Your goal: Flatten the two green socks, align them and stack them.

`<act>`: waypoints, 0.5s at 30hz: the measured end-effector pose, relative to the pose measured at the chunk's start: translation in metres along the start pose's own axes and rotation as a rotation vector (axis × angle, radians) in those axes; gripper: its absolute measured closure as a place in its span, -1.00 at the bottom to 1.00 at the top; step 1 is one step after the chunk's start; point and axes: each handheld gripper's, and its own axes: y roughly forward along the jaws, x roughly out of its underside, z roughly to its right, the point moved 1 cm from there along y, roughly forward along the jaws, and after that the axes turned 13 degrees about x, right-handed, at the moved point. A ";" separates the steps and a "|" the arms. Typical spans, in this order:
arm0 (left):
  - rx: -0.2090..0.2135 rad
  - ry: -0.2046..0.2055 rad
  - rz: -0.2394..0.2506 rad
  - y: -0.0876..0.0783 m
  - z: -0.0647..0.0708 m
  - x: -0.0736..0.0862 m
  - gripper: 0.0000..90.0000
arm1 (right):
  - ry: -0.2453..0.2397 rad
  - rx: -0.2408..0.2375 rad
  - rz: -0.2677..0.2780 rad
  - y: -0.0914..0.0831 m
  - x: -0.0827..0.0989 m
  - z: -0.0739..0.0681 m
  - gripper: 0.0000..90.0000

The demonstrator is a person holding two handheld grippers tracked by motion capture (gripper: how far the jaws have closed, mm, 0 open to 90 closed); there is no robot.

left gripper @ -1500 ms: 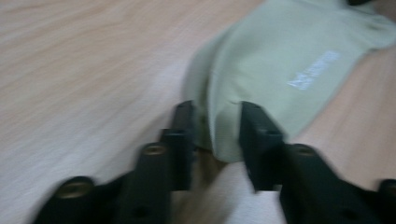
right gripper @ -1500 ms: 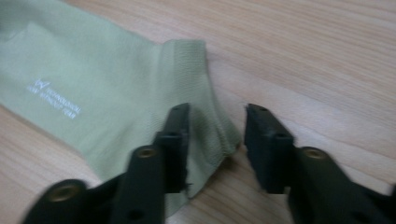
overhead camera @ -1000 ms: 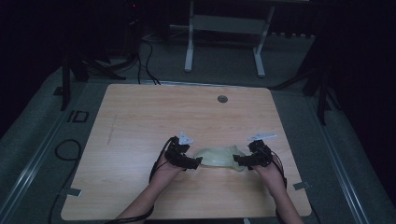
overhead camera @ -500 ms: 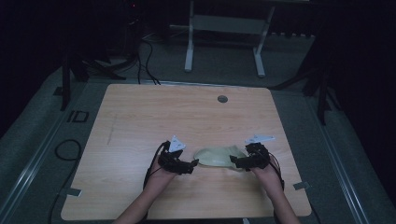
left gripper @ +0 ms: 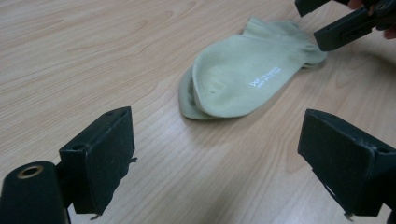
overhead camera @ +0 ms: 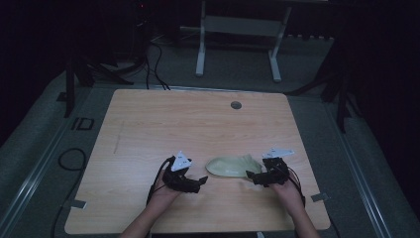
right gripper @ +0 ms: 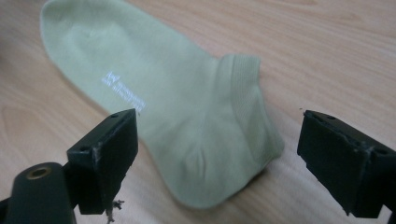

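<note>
The left gripper's [left gripper: 219, 158] two black fingers [left gripper: 100, 154] stood wide apart with nothing between them but bare wood, pointing toward the toe end of a pale green sock [left gripper: 247, 77] that lay a little way ahead of them. In the left gripper view a second sock edge peeped out from under the top one at the toe, so it seemed to be a pair stacked flat, though I could not be sure. Small white lettering ran along the upper sock.

The right gripper's [right gripper: 219, 163] fingers [right gripper: 105, 156] were likewise spread wide, holding nothing; in the right gripper view they stood on either side of the sock's [right gripper: 177, 116] ribbed cuff end, low over it, and whether they touched the cloth could not be told.

From the high view, the left gripper [overhead camera: 198, 182] sat just left of the sock [overhead camera: 233, 165] and clear of it, while the right gripper [overhead camera: 253, 176] sat at its right end. Each was held by a hand, left hand [overhead camera: 166, 193] and right hand [overhead camera: 287, 191], with forearms coming in from the near edge. The sock lay flat on the light wooden worktop [overhead camera: 188, 124], toward its near side and slightly right of centre. A round grommet [overhead camera: 236, 105] sat near the worktop's far edge, well apart from everything else.
</note>
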 end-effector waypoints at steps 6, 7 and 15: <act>0.007 -0.024 -0.010 -0.011 0.001 0.009 -0.76 | -0.030 0.001 0.022 -0.006 0.011 0.000 -0.73; -0.001 -0.028 -0.016 -0.013 0.002 0.011 -0.76 | -0.030 0.004 0.025 -0.007 0.013 0.000 -0.73; -0.018 -0.019 -0.015 -0.027 0.011 0.025 -0.76 | -0.055 -0.022 0.057 -0.014 0.025 -0.007 -0.73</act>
